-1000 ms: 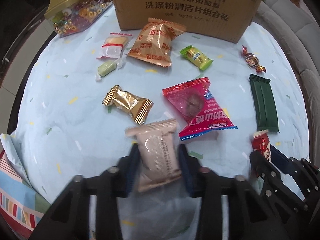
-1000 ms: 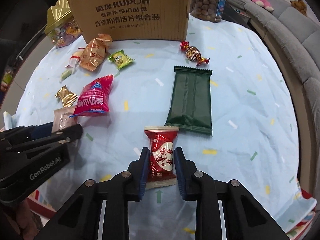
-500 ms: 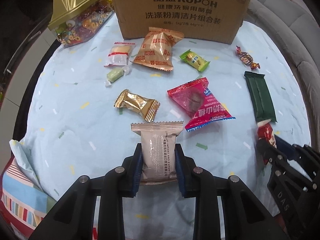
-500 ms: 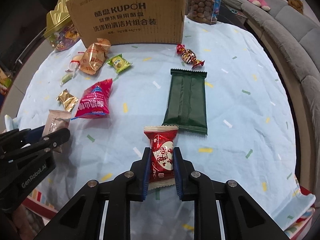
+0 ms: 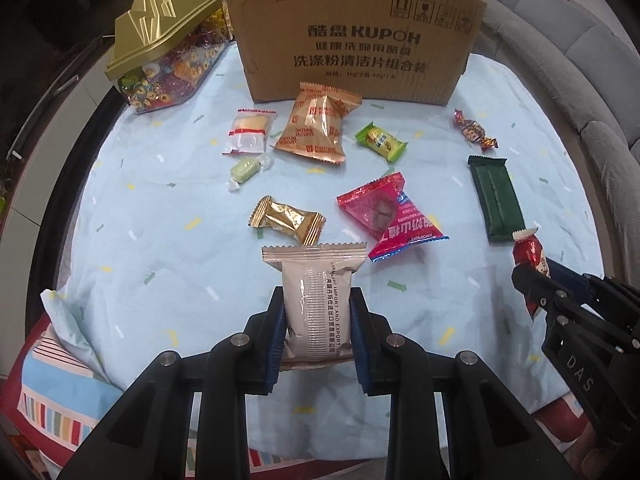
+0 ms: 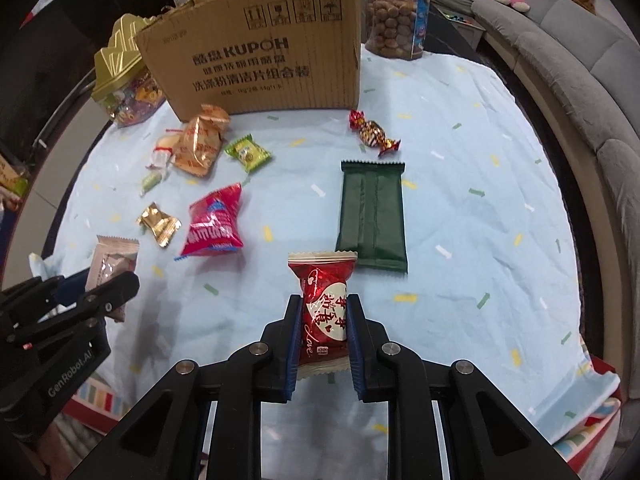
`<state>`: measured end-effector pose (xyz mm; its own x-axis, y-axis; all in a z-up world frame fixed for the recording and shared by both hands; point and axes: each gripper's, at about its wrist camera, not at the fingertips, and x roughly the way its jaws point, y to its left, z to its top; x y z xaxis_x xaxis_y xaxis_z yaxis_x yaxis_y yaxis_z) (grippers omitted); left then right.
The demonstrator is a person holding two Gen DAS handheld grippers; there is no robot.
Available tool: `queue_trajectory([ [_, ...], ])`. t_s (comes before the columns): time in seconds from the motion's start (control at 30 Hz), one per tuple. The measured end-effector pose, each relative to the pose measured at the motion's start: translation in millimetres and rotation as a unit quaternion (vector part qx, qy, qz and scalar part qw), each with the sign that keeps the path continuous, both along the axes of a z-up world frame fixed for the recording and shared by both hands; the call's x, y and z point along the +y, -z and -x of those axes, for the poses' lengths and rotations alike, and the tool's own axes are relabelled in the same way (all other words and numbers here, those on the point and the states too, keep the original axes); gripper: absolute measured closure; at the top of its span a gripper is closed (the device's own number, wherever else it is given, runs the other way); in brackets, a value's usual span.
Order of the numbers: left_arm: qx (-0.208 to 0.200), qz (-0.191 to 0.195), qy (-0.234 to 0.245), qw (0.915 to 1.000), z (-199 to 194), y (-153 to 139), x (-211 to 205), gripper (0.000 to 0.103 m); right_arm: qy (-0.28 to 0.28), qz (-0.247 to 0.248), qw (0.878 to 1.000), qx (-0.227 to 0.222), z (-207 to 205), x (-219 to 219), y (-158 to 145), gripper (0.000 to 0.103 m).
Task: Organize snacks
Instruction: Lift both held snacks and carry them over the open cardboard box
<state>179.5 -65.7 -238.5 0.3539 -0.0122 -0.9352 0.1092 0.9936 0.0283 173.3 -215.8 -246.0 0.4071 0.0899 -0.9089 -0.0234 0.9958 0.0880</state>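
My left gripper point(image 5: 316, 300) is shut on a beige snack packet point(image 5: 314, 288), held upright above the light blue cloth. My right gripper point(image 6: 324, 308) is shut on a red heart-printed packet point(image 6: 324, 300), also off the cloth. Each gripper shows at the edge of the other's view: the right gripper point(image 5: 532, 276) with its red packet point(image 5: 528, 250), the left gripper point(image 6: 120, 284) with its beige packet point(image 6: 114, 258). Loose snacks lie ahead: a pink packet point(image 5: 390, 216), a gold candy point(image 5: 286, 220), a dark green bar point(image 6: 372, 216). A brown cardboard box point(image 5: 356, 36) stands open at the back.
An orange biscuit bag point(image 5: 318, 128), a green candy point(image 5: 382, 142), a clear-wrapped sweet point(image 5: 250, 132), a pale green candy point(image 5: 244, 170) and a red twist candy point(image 6: 372, 132) lie before the box. A gold-lidded candy jar point(image 5: 160, 60) and a clear nut tub point(image 6: 394, 12) flank it. A grey sofa point(image 6: 580, 80) curves at right.
Both grippers have risen with their packets, so the table looks farther off and more of the box shows. The loose snacks have not moved.
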Motion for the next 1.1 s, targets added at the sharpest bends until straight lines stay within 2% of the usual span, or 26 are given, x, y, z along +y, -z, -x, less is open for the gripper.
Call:
queue_trajectory([
  [0.27, -0.001, 0.014, 0.004, 0.9999, -6.5, -20.2, 2.1, 0.074, 0.004, 0.002, 1.000, -0.007, -5.1, 0.3, -24.1, 0.081],
  [0.67, -0.027, 0.023, 0.010, 0.9993, -31.3, -60.4, 5.8, 0.074, 0.009, -0.005, 1.000, -0.024, -28.0, 2.2, -60.6, 0.081],
  [1.1, -0.060, 0.030, 0.013, 0.9976, -65.7, -95.4, 11.1, 0.074, 0.004, 0.000, 0.998, -0.069, -66.0, 10.0, -109.2, 0.081],
])
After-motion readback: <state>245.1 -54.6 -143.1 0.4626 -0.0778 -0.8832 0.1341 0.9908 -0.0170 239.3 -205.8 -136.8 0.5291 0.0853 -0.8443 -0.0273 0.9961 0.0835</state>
